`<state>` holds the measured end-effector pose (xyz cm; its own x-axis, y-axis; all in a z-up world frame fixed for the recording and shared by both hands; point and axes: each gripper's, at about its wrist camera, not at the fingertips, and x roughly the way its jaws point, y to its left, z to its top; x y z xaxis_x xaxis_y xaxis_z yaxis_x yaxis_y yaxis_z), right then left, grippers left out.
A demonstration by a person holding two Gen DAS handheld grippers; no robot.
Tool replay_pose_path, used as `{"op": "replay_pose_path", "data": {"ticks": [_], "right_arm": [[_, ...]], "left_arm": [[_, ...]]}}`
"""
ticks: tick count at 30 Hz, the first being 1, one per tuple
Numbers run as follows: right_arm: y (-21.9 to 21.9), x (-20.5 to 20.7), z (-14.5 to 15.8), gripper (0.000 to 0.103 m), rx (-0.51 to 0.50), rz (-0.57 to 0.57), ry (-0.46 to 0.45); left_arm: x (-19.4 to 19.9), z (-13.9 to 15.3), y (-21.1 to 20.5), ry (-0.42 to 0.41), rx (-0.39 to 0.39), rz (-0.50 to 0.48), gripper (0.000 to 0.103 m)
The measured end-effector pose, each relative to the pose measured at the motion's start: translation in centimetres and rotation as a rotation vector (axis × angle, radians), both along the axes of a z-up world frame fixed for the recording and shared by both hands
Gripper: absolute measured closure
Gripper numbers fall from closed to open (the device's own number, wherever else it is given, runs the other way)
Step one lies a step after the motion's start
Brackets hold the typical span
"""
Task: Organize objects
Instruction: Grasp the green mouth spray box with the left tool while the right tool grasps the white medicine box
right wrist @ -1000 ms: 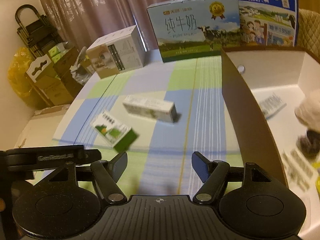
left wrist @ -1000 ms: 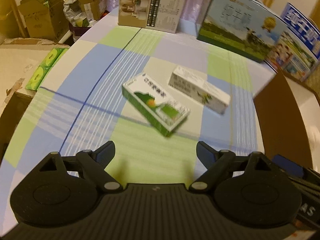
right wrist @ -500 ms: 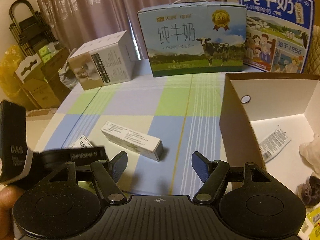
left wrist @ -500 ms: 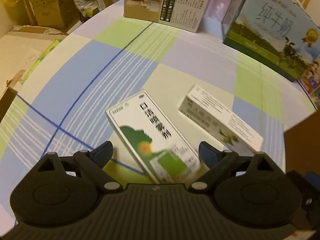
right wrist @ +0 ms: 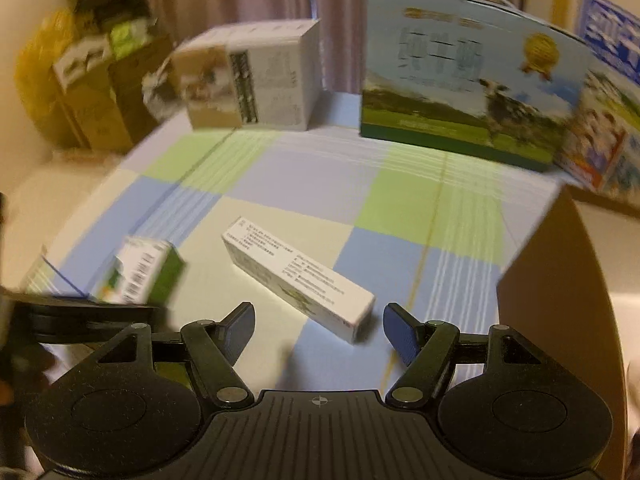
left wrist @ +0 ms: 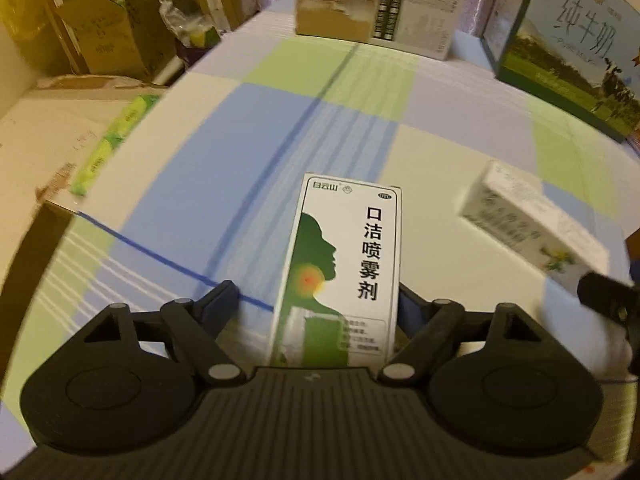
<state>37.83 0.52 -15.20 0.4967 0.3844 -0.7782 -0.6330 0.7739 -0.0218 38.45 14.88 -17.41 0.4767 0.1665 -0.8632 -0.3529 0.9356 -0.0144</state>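
Half a second on, the left gripper (left wrist: 316,300) has closed in on the green box (left wrist: 340,264), which now fills the lower centre of its view instead of lying askew ahead; the right gripper (right wrist: 318,320) has dropped toward the white box (right wrist: 298,278). The left jaws stand apart on either side of the green box, the right-hand finger hidden behind it, the left-hand one short of it, so no grip shows yet. The right jaws gape wide and hold nothing, the white box's near end just ahead of the gap. Both boxes lie on the checked cloth (right wrist: 400,200), near each other at mid-frame; the open brown carton (right wrist: 560,280) rises at the right edge. The risk: closing off-centre may skid the light green box along the smooth cloth or twist it out, and the two tools, working close together, may knock each other. The green box is a slim white-and-green carton with a head silhouette and an orange spot at the throat, its edges crisp.
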Motion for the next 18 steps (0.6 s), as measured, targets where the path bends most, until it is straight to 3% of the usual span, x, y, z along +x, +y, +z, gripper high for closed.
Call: {"op": "replay_pose_path", "data": {"ticks": [6,10,11,12,15,18], "right_arm": [[2.9,0.8,-2.3,0.035,-0.114,0.139,-0.094],[3.7,1.5,-3.3,0.035,-0.142,0.205,-0.103],[3.7,1.6,-3.5,0.039,-0.147,0.221,-0.110],[3.8,1.6,-3.6,0.054,-0.145,0.246,-0.109],[3.5,1.0,-3.5,0.074,-0.152,0.282,-0.103],[2.9,0.0,-3.1,0.080,-0.118,0.248,-0.042]], "left_arm": [[0.1,0.2,1.6,-0.011,0.000,-0.026,0.030],[0.2,0.2,1.8,-0.020,-0.006,-0.048,0.036],[0.2,0.2,1.8,-0.020,-0.005,-0.054,0.037],[0.2,0.2,1.8,-0.021,-0.003,-0.059,0.039],[0.0,0.3,1.7,-0.025,0.003,-0.077,0.048],[-0.3,0.5,1.5,-0.016,-0.010,-0.088,0.052]]}}
